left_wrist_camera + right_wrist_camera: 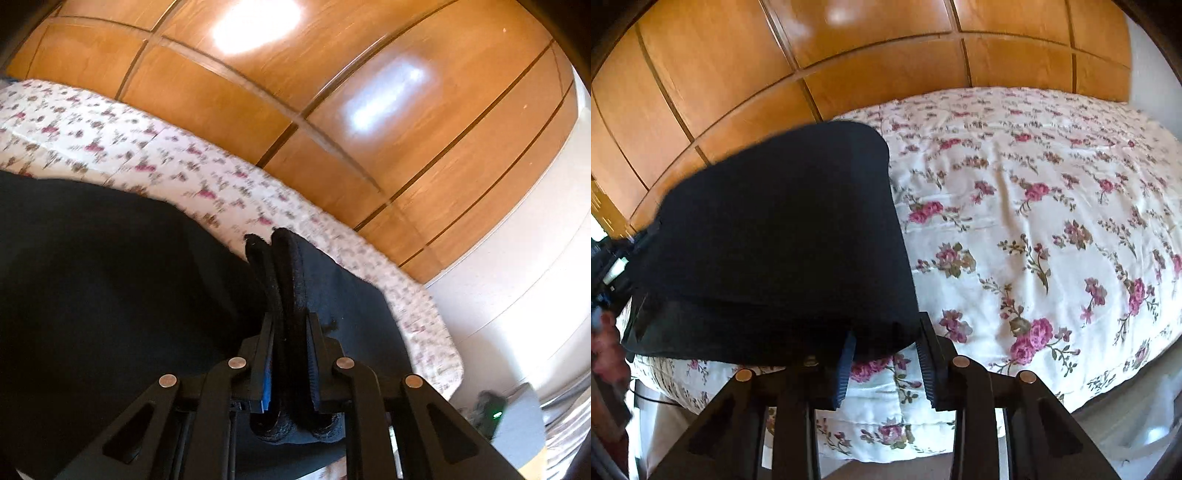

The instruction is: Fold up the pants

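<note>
In the left wrist view the pants (110, 295) fill the frame from 9 to 6 o'clock, a dark sheet over the flowered bed (155, 147). The left gripper (290, 328) has its fingers (266, 354) clamped on a thick bunched edge of the pants, which stands up between them and pokes out toward 12 o'clock. The bed's far edge runs from 10 down to 4 o'clock; beyond it stand wood panels (332, 92), and at 3 o'clock a pale wall (535, 258). Bare bedcover shows only as a narrow band along that edge.

In the right wrist view the pants (775, 240) lie folded over from 9 to the centre, their right edge running straight from 12 down to the right gripper (886, 350). Its fingers (928, 362) stand apart at the pants' near corner; that corner sags between them, but I cannot tell whether the pads press it. From 1 to 4 o'clock the bed (1052, 221) lies open and flat. Its near edge drops away at 6 o'clock.
</note>
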Demonstrator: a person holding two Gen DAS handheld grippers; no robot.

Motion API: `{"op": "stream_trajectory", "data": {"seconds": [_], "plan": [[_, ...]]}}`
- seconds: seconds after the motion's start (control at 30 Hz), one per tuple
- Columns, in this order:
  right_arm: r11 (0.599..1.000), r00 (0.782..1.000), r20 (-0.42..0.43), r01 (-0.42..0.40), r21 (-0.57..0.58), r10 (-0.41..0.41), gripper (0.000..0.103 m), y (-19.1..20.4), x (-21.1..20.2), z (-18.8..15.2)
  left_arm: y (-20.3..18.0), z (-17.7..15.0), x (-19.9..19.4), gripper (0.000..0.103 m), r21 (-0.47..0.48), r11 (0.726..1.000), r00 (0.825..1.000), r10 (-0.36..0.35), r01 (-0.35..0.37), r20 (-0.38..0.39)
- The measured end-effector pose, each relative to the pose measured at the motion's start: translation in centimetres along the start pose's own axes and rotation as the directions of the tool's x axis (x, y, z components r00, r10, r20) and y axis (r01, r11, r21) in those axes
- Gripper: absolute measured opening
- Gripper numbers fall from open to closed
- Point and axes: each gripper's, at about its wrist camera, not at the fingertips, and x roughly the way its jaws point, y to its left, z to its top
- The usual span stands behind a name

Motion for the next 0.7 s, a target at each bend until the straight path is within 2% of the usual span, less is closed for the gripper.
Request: {"op": "stream_trajectory", "data": {"seconds": [0.1,0.2,0.27,0.37,0.5,0.53,0.6,0.7], "plan": [[1.000,1.000,-0.005,0.009,0.012,-0.009,0.030,-0.2,0.1,0.0,1.8,-1.3,0.2,0.015,-0.036,0.999,0.999,0.028,-0.029,-0.016],[0.998,1.000,-0.015,-0.016,0.064,0.017,0.030,-0.8,0.7,0.0,2.9,-2.5,1.6,0.015,0.022,0.994,0.992,0.112,-0.111,-0.059],[1.000,1.000,-0.006,-0.018,0.010,0.019,0.030,-0.3,0.4,0.0,3.1,-2.8,1.4,0.015,0.025,0.995,0.994,0.102,-0.101,-0.036],[0.997,0.997,-0.008,-0.071,0.029,0.071,0.031,-0.6,-0.9,0.1,3.3,-2.8,1.4,0.018,0.006,0.996,0.995,0.090,-0.090,-0.034],[0.994,0.987,0.116,-0.111,0.014,0.108,0.031,-1.0,-4.9,0.3,3.6,-2.8,1.3,0.022,-0.023,0.997,0.997,0.076,-0.076,-0.028],[0.994,0.980,0.167,-0.111,-0.011,0.111,0.031,-0.8,-6.1,0.8,3.3,-2.8,1.2,0.023,-0.018,0.996,0.996,0.083,-0.083,-0.024],[0.991,0.968,0.214,-0.126,-0.048,0.133,0.031,-0.2,-6.8,1.9,2.6,-2.7,1.1,0.023,0.008,0.995,0.995,0.104,-0.103,-0.015],[0.984,0.964,0.224,-0.116,-0.135,0.144,0.031,2.1,-5.6,4.8,2.0,-2.7,1.5,0.025,0.049,0.990,0.991,0.133,-0.133,-0.014]]}}
